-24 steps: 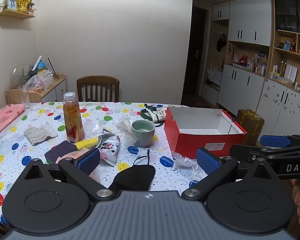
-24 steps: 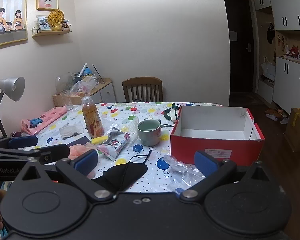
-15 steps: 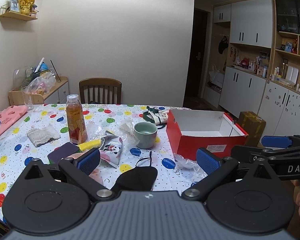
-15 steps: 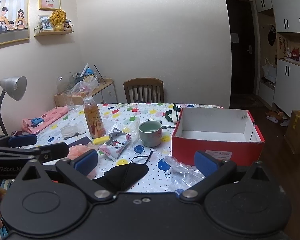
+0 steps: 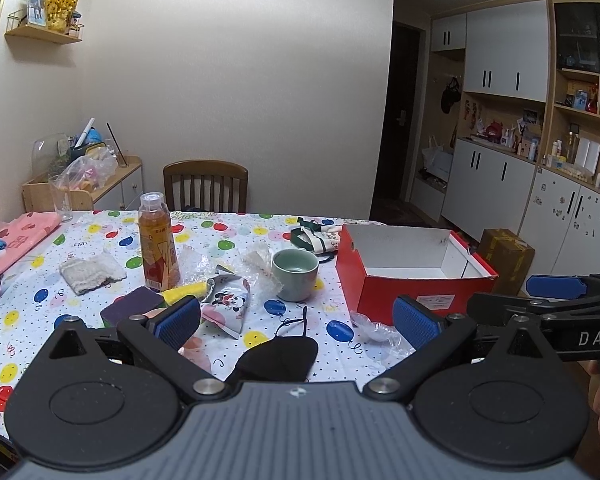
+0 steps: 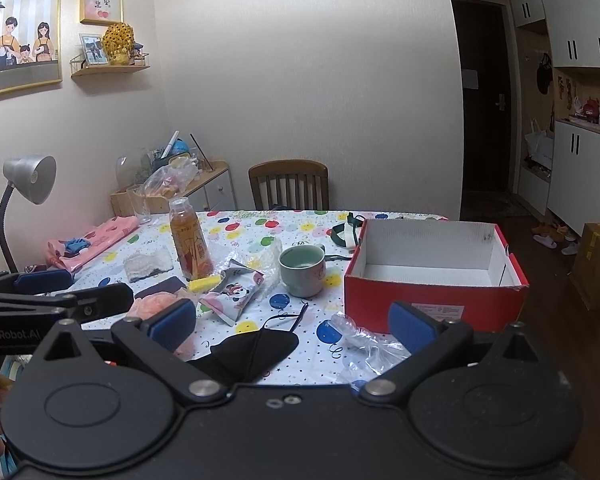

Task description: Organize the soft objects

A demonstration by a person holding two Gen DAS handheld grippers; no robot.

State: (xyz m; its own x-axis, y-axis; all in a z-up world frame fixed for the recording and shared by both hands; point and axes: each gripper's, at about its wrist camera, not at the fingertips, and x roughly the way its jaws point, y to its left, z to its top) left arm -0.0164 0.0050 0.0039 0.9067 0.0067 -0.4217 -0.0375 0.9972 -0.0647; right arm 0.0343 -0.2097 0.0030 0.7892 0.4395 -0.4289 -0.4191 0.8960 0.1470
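Note:
An open red box (image 5: 412, 268) (image 6: 432, 276) with a white inside stands at the table's right side. A black face mask (image 5: 278, 356) (image 6: 256, 350) lies at the near edge, just ahead of both grippers. A white cloth (image 5: 90, 272) (image 6: 148, 262), a purple sponge (image 5: 130, 306), a yellow sponge (image 5: 184, 292) (image 6: 206, 283) and a pink soft thing (image 6: 156, 304) lie left of centre. My left gripper (image 5: 296, 318) and right gripper (image 6: 292, 322) are both open and empty, held side by side above the near edge.
On the balloon-print tablecloth (image 5: 228, 236) stand a tea bottle (image 5: 156, 244), a green cup (image 5: 295, 274), a cartoon snack packet (image 5: 228, 304) and clear plastic wrap (image 6: 364, 344). Pink fabric (image 5: 16, 236) lies far left. A chair (image 5: 206, 186) stands behind the table and a lamp (image 6: 24, 188) at left.
Both views have tilted up and drawn back slightly, so the table sits lower in frame. Both grippers stay open. Nothing on the table has moved.

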